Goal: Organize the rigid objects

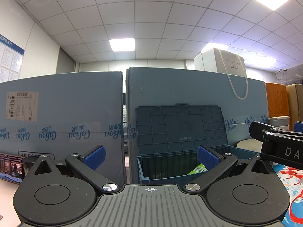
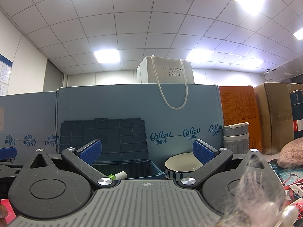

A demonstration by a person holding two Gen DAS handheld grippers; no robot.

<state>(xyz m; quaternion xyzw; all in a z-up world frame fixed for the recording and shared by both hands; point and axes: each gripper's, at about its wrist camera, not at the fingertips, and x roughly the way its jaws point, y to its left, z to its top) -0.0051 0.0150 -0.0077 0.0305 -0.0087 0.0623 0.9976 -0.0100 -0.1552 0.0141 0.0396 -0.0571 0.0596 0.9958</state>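
A blue plastic storage bin (image 1: 144, 177) stands in front of me with its lid (image 1: 180, 128) propped open against a cardboard box. A green and white tube (image 1: 197, 169) lies inside; it also shows in the right wrist view (image 2: 118, 176). My left gripper (image 1: 151, 157) is open and empty, facing the bin. My right gripper (image 2: 146, 151) is open and empty, with the bin's right corner (image 2: 153, 170) and a round bowl (image 2: 180, 165) in front of it. The right gripper also shows at the right edge of the left wrist view (image 1: 280, 143).
Tall blue-grey cardboard boxes (image 1: 62, 113) form a wall behind the bin. A white paper bag (image 2: 166, 71) sits on top. A grey lidded jar (image 2: 235, 138), an orange box (image 2: 238, 106), a brown carton (image 2: 274, 109), a dark flask (image 2: 296, 113) and a pink knit item (image 2: 291, 155) stand at the right.
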